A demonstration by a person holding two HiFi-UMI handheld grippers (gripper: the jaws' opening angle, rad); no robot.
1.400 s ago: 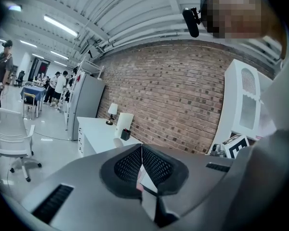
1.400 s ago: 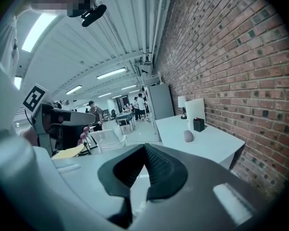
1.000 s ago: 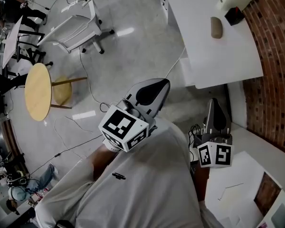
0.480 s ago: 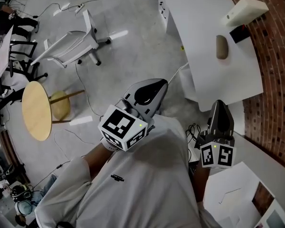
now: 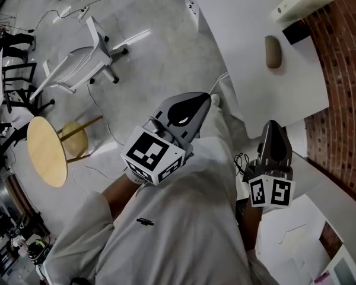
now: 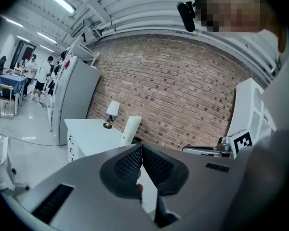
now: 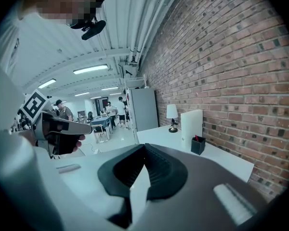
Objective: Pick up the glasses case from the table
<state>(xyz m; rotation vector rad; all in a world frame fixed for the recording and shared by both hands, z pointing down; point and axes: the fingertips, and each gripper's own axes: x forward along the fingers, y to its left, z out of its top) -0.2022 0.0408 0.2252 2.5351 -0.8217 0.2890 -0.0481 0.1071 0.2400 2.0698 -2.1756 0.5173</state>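
**White table point(image 5: 243, 16) ahead, glasses case point(image 5: 273, 51) untouched**

The left gripper point(image 5: 203, 102) hangs over the floor point(image 5: 160, 46), short of the table's corner, jaws pressed together on nothing. The right gripper point(image 5: 274, 127), beside it, aims at the table's near edge, jaws likewise together and empty. Both look held out ahead for the approach. The brown glasses case lies on the table, well apart from both, so the jaws must spread first.

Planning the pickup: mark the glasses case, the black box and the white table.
glasses case point(image 5: 273, 51), head view, middle of its top.
black box point(image 5: 296, 32), head view, its dark side.
white table point(image 5: 249, 34), head view, bare top beside the case.
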